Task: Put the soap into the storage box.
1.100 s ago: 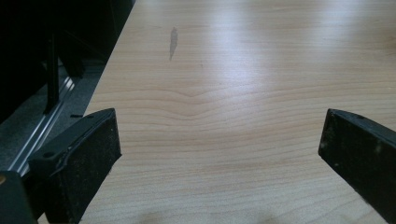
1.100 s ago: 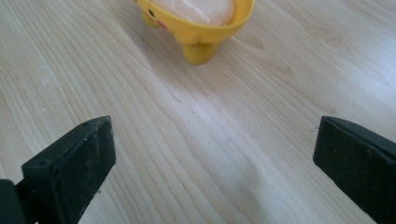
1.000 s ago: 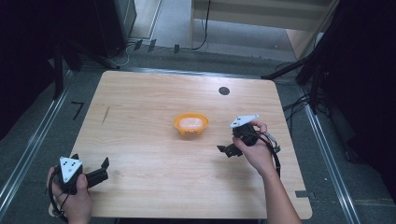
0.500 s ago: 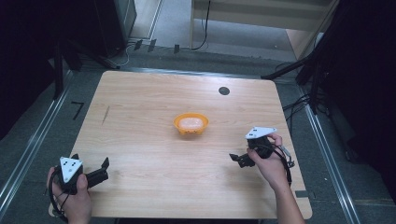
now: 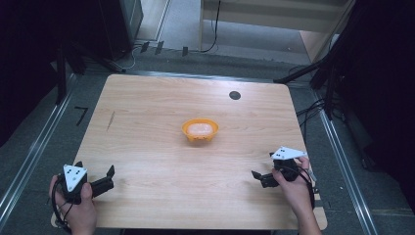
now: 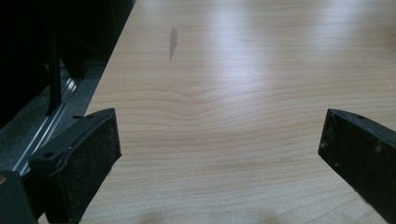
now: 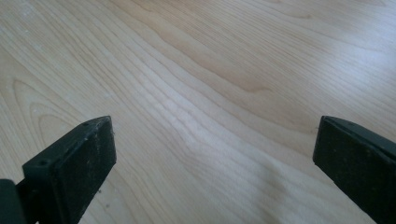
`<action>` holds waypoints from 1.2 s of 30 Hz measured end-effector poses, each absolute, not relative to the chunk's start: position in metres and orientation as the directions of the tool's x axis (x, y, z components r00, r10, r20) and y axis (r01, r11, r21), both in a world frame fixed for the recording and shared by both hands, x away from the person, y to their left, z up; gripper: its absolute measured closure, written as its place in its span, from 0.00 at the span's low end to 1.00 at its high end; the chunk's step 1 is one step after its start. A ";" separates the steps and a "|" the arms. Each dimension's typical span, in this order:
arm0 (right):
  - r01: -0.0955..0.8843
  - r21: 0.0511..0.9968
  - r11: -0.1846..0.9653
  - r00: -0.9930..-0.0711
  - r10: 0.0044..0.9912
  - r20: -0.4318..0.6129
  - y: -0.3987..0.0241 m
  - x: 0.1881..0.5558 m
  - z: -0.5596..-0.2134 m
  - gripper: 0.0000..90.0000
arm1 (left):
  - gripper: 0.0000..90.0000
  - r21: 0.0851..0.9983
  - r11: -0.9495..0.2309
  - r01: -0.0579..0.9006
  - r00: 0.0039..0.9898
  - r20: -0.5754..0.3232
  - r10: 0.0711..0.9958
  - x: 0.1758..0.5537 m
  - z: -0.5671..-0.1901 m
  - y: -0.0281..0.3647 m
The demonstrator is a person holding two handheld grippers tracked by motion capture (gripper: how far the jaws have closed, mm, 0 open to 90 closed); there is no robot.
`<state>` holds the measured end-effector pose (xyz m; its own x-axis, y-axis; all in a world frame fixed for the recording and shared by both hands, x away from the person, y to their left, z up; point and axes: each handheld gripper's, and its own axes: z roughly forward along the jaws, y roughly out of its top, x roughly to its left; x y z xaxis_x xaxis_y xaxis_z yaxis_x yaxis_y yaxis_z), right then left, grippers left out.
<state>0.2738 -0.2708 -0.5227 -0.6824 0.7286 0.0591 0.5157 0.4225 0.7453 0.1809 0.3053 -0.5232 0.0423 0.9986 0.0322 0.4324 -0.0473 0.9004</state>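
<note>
An orange bowl point(image 5: 200, 130) with something pale inside sits at the middle of the wooden table point(image 5: 147, 103). My left gripper point(image 5: 95, 168) rests at the near left corner in a hand, jaws wide apart, with bare wood between them point(image 6: 219, 140). Near the right front edge a hand holds my right gripper point(image 5: 262, 164), which points left. It is open too, with nothing between its jaws point(image 7: 215, 149). Both grippers are well short of the bowl.
A black round grommet point(image 5: 235, 95) is set into the far part of the tabletop. A short dark mark point(image 5: 111, 120) shows on the left side point(image 6: 172, 42). Metal rails point(image 5: 34, 152) and dark stands flank the table; cables lie on the right floor.
My right gripper has drawn back from beside the bowl toward the near right edge of the table. The left gripper has stayed put.
</note>
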 end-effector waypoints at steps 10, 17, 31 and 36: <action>0.511 0.780 0.361 -0.641 0.764 0.067 -0.295 0.248 -0.536 0.00 | 0.00 0.900 -0.049 0.434 0.045 0.032 0.998 0.181 -0.523 0.305; 0.502 0.803 0.323 -0.620 0.782 0.073 -0.310 0.232 -0.542 0.00 | 0.00 0.900 -0.053 0.433 0.044 0.037 0.998 0.180 -0.523 0.305; 0.470 0.838 0.278 -0.577 0.815 0.053 -0.335 0.203 -0.549 0.00 | 0.00 0.897 -0.060 0.437 0.050 0.042 0.998 0.181 -0.523 0.304; 0.452 0.853 0.260 -0.558 0.829 0.043 -0.343 0.195 -0.550 0.00 | 0.00 0.896 -0.061 0.439 0.055 0.041 0.998 0.180 -0.523 0.304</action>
